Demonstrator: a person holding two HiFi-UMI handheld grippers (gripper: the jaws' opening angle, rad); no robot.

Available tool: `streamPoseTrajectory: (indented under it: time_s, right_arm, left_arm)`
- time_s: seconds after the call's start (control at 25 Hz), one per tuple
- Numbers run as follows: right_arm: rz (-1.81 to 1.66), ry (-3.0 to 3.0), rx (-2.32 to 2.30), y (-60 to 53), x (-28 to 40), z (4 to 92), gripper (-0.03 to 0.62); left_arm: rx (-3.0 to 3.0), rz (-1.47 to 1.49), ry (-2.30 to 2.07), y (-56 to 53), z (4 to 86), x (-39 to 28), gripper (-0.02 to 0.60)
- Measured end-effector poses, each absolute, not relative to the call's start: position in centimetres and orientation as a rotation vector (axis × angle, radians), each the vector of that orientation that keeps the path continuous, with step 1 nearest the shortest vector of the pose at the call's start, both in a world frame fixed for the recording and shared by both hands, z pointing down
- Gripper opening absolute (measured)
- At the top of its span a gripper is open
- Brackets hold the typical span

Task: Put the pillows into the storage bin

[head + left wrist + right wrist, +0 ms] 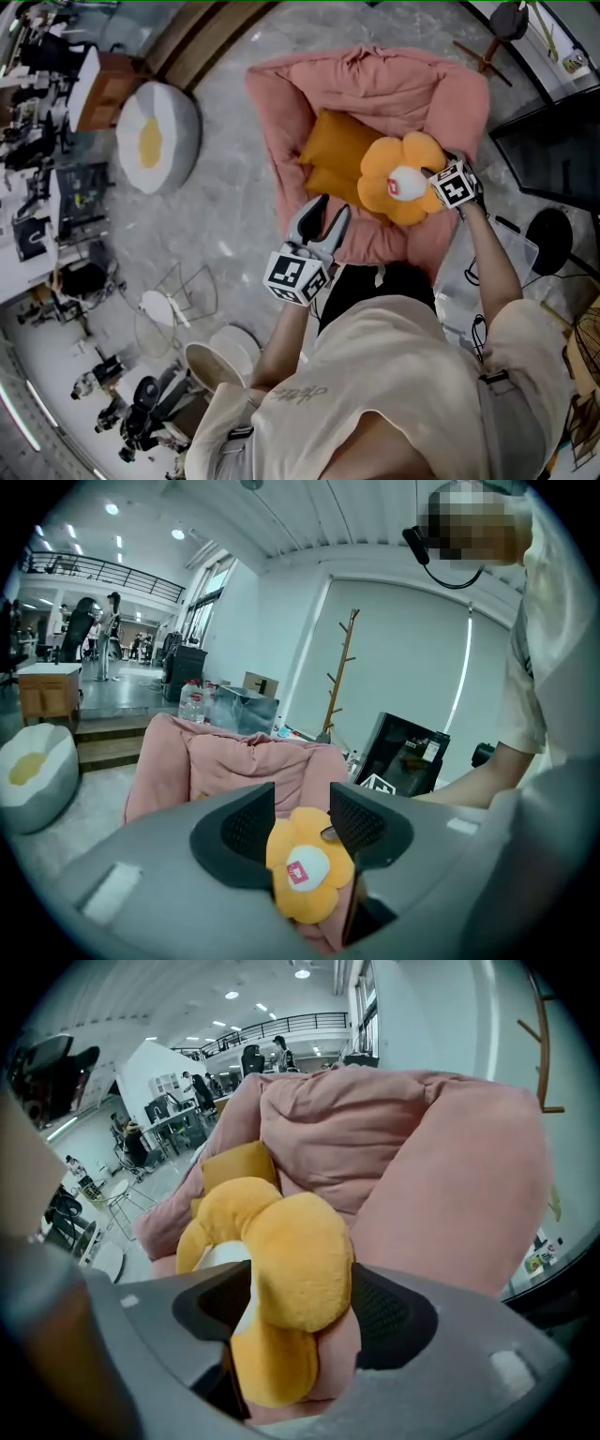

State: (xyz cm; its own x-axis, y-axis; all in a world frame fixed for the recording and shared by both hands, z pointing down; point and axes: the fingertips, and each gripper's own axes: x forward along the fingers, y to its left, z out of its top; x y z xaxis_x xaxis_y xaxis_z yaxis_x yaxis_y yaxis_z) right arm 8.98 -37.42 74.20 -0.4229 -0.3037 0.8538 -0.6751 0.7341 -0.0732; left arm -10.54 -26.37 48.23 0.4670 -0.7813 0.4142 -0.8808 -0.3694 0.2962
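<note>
The only print I can find on the task's things is a small red label point(303, 874) on the white centre of the flower pillow point(398, 183), and its white mark is too small for me to read. A black box point(408, 757) behind the bin point(375, 80) carries a white triangle and a tag, equally unreadable. The flower pillow is plush with fat orange-yellow petals. It lies inside the bin, a soft pink one with puffy walls, on a plain orange pillow point(328, 155) that it half covers. My right gripper point(302, 1302) stands wide at the bin's right side with one petal filling the gap. The petal touches both pads but looks plump, not pinched. My left gripper point(302, 808) is spread open over the bin's near wall, holding nothing; the flower only shows beyond it. In the head view the right jaws are hidden behind the flower, and the person's head covers part of the near wall.
</note>
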Motion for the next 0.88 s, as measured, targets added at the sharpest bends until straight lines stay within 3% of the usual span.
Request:
streamPoseTrajectory:
  time_s: [0.24, 0.32, 0.52, 0.88]
  right_arm:
    - [0.483, -1.977, 0.748, -38.3, 8.6, 76.6, 0.338]
    - [0.476, -1.971, 0.747, -38.3, 8.5, 76.8, 0.319]
    - [0.496, -1.993, 0.81, -37.3, 8.5, 76.0, 0.185]
    - [0.376, -2.067, 0.879, -31.1, 7.9, 70.8, 0.137]
  left_arm:
    - [2.215, 0.306, -1.393, -26.5, 48.5, -10.8, 0.192]
    - [2.214, 0.313, -1.389, -26.3, 48.7, -10.6, 0.19]
    - [2.239, 0.318, -1.358, -26.4, 48.8, -10.2, 0.192]
    - [2.37, 0.238, -1.24, -26.2, 48.1, -9.0, 0.187]
